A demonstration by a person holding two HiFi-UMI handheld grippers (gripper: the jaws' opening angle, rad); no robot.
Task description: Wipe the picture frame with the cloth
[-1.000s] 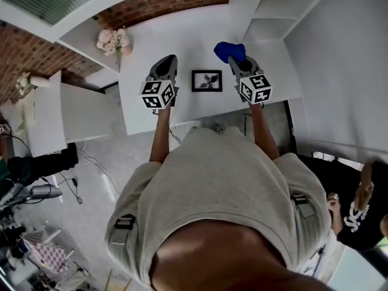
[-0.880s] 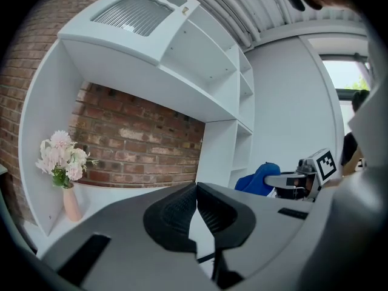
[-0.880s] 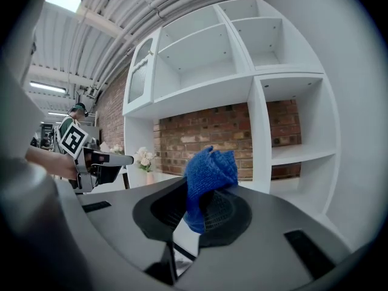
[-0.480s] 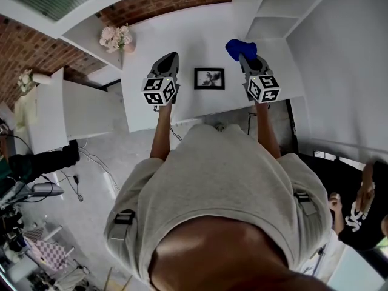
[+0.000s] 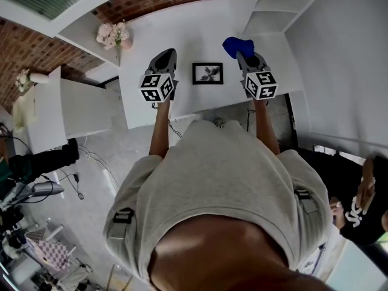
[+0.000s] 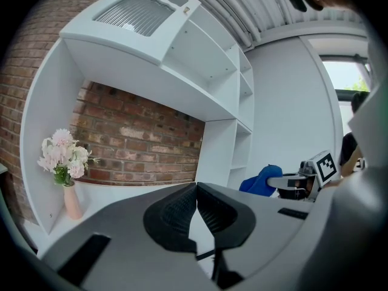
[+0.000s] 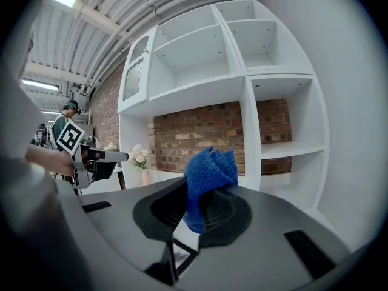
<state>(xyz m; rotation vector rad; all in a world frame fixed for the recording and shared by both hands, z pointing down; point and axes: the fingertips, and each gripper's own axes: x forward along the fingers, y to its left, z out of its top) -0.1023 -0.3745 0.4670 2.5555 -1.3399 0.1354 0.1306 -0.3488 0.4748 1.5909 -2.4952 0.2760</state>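
A small black picture frame [image 5: 207, 73] lies flat on the white table [image 5: 200, 32], between my two grippers. My right gripper [image 5: 242, 52] is to its right, shut on a bunched blue cloth [image 5: 236, 45]; in the right gripper view that cloth [image 7: 206, 180] sticks up from between the jaws. My left gripper [image 5: 166, 58] hovers left of the frame, its jaws pressed together with nothing in them, as the left gripper view [image 6: 195, 214] shows. From there the blue cloth [image 6: 260, 180] and the other gripper appear at the right.
A pink vase of pale flowers [image 5: 113, 36] stands at the table's back left corner. White shelving [image 7: 242, 83] rises along a brick wall [image 6: 139, 144] behind the table. A person in dark clothes [image 5: 364, 211] stands at the right, and cables lie on the floor [image 5: 79, 180] at the left.
My right gripper carried the blue cloth a little to the right and away from the frame, then held there. My left gripper and the frame have kept their places.
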